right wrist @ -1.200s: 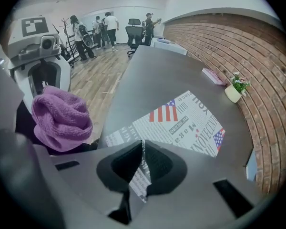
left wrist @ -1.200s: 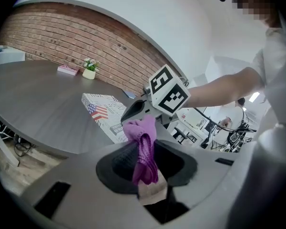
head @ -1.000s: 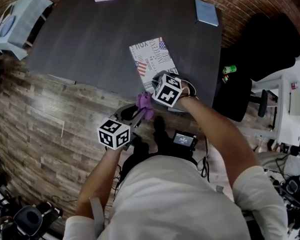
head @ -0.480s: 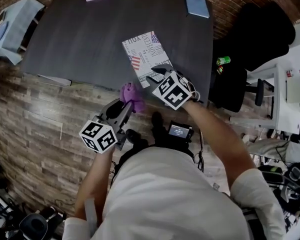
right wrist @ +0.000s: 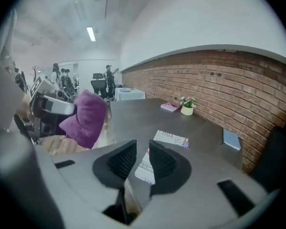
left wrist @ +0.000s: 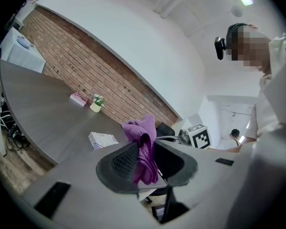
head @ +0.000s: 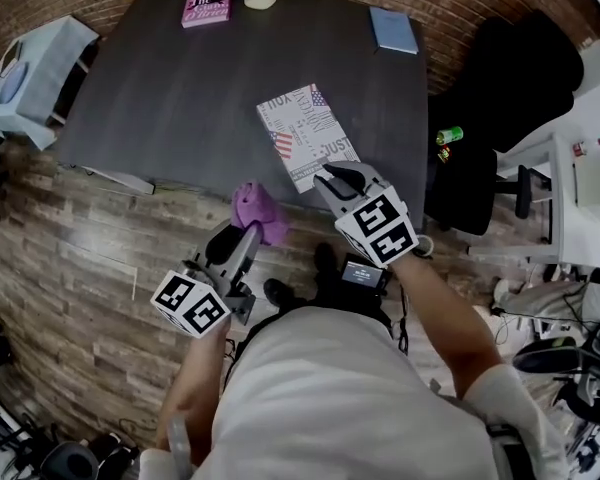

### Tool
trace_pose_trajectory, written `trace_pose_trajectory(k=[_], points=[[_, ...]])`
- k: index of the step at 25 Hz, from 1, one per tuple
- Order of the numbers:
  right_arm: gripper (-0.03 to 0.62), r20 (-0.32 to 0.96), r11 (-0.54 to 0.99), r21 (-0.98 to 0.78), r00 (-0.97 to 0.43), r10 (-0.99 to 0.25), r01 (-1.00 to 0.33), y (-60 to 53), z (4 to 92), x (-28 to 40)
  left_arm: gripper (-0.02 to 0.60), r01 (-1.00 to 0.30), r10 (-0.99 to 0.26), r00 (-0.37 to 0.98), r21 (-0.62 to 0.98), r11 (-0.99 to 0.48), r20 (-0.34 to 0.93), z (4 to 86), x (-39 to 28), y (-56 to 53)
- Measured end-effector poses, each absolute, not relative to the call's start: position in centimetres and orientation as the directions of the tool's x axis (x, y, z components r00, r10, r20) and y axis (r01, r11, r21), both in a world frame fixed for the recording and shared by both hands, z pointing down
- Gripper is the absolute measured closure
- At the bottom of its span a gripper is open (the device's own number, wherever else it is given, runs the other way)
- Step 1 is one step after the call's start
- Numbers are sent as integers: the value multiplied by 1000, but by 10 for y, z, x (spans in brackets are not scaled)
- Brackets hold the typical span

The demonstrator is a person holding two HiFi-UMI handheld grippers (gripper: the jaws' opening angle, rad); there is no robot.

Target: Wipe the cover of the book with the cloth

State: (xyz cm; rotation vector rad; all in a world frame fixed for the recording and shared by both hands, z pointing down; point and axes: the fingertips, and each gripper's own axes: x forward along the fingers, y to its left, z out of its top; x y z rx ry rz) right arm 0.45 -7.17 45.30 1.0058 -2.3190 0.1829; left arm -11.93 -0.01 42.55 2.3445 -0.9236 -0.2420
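One cloth point(head: 257, 211), pinched in my left fingers point(left wrist: 123, 160), hangs short of the table point(head: 180, 88); my right fingers point(right wrist: 164, 163), just closing partway, hold nothing. The book point(head: 307, 136) lies ahead, nearer my right, long axis running away.

The book point(head: 305, 133) cover shows "YOU" and "JUST"; pink book point(head: 207, 3) title unreadable

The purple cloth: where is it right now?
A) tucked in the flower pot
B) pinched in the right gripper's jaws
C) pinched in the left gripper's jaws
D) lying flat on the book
C: the left gripper view shows the purple cloth clamped between the jaws of the left gripper, and the head view shows it held in the air, apart from the book.
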Motion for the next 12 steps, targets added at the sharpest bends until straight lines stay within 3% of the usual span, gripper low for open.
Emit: trace_pose_trajectory(k=[12], points=[[572,445,645,13,-573,-688,-764,-23,399,21,470,-549,-691,721,575,-607,-41,383,-140,33]])
